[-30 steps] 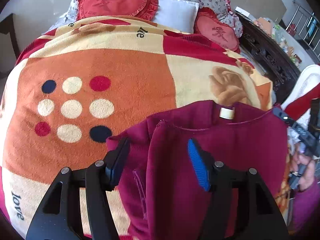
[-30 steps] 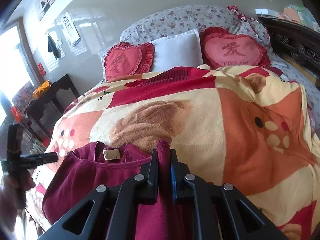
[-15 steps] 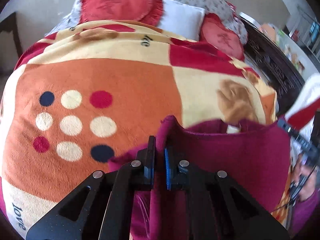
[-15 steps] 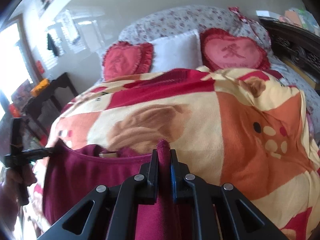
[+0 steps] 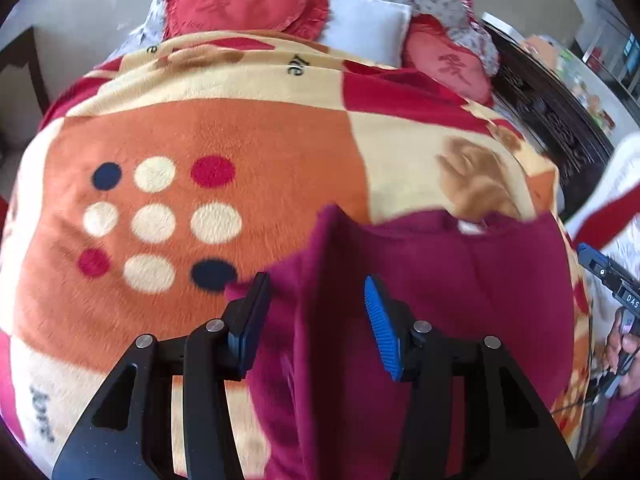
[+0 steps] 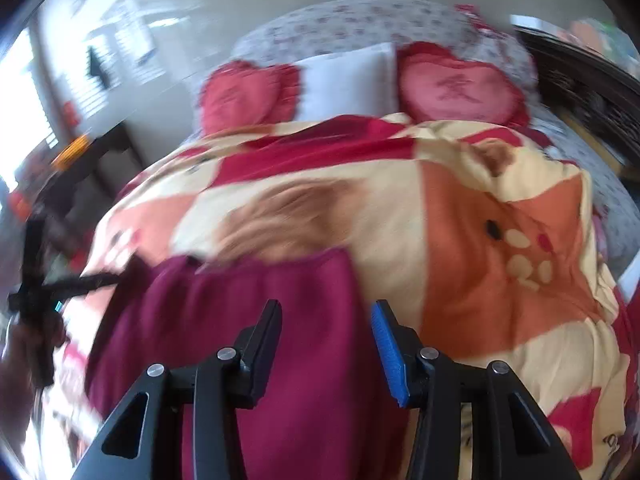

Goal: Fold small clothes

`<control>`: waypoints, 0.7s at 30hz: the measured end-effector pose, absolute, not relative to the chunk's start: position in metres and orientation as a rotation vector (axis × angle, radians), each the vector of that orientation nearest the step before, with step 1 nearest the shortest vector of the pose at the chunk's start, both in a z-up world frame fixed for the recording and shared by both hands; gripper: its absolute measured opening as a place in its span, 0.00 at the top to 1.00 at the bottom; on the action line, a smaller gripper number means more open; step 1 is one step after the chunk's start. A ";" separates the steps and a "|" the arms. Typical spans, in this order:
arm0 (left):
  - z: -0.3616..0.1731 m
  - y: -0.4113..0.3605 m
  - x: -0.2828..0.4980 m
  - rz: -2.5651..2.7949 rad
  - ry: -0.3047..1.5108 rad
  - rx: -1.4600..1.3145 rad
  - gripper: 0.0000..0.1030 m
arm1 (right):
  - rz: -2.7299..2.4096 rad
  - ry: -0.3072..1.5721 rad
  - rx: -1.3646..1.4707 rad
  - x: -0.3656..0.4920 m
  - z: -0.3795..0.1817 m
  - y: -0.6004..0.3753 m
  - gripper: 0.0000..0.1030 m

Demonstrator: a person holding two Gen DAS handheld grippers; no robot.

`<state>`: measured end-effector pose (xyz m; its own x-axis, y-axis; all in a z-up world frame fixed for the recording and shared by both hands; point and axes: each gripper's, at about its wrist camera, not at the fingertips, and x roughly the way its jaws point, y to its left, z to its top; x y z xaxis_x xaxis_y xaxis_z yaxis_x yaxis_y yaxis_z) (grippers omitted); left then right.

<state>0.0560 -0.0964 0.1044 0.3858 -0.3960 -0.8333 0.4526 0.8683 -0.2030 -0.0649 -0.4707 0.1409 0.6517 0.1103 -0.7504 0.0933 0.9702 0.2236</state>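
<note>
Maroon top (image 5: 460,300) on blanket (image 5: 240,140), both tools just opened, cloth btwn jaws

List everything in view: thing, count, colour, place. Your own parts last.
garment: one, maroon, lying on the near part of the blanket.
blanket: one, orange, cream and red, spread over the bed.
heart cushions: two, red, at the head of the bed.
pillow: one, white, between the cushions.
left tongs: black, blue pad, jaws just opened, garment fold between them.
right tongs: same colours, just opened over the garment.
</note>
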 end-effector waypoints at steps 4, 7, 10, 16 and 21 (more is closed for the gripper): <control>0.099 -0.088 0.020 -0.526 1.030 0.103 0.53 | 0.061 0.923 0.148 -0.077 0.125 -0.440 0.62; 0.072 -0.086 0.004 -0.467 1.074 0.165 0.53 | 0.027 0.963 0.176 -0.066 0.102 -0.440 0.65; 0.055 -0.078 -0.001 -0.435 1.072 0.127 0.49 | -0.012 0.989 0.226 -0.052 0.082 -0.448 0.65; 0.064 -0.067 -0.006 -0.423 1.086 0.057 0.49 | -0.007 0.974 0.248 -0.077 0.110 -0.449 0.65; 0.071 -0.064 -0.022 -0.425 1.070 0.083 0.49 | 0.062 1.002 0.224 -0.124 0.122 -0.431 0.65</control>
